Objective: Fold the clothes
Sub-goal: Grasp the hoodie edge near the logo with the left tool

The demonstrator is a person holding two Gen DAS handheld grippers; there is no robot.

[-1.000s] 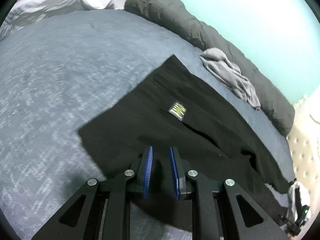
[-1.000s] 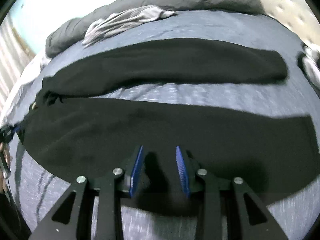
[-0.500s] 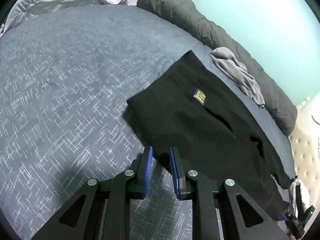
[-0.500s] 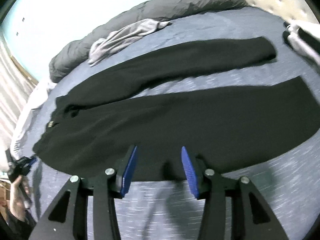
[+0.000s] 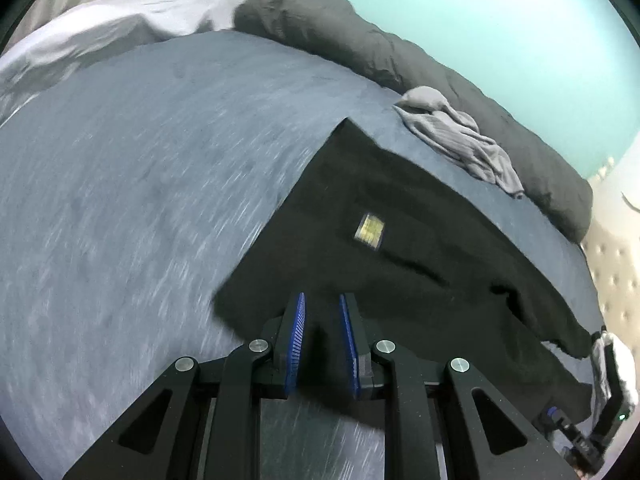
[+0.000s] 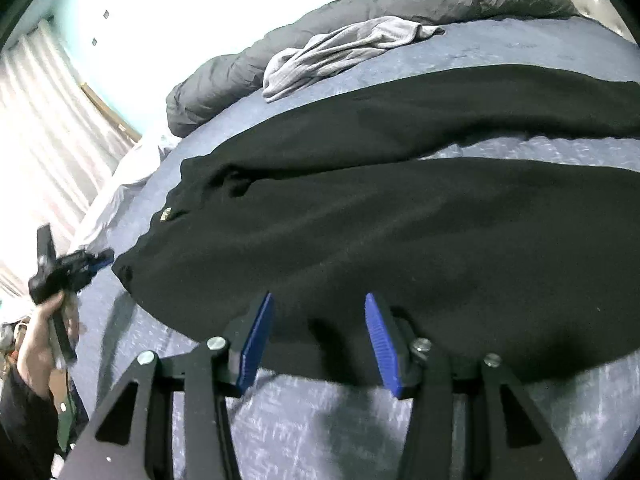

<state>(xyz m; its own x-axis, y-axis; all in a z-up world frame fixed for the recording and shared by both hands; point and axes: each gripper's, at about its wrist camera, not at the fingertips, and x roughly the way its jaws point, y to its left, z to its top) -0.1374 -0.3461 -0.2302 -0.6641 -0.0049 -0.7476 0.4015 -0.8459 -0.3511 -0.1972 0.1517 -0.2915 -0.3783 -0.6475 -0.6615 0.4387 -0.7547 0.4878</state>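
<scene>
The left claw (image 5: 322, 322) hovers over the waistband corner of the black trousers (image 5: 420, 248), its jaws a narrow gap apart with nothing between them. The right claw (image 6: 318, 334) hangs above the near trouser leg, jaws opening, no cloth between them. The trousers lie spread flat across the middle of the bed (image 5: 140, 168), legs apart. Beyond them a crumpled grey garment (image 6: 340, 52) lies against the dark duvet (image 6: 440, 0) rolled along the bed's far edge.
</scene>
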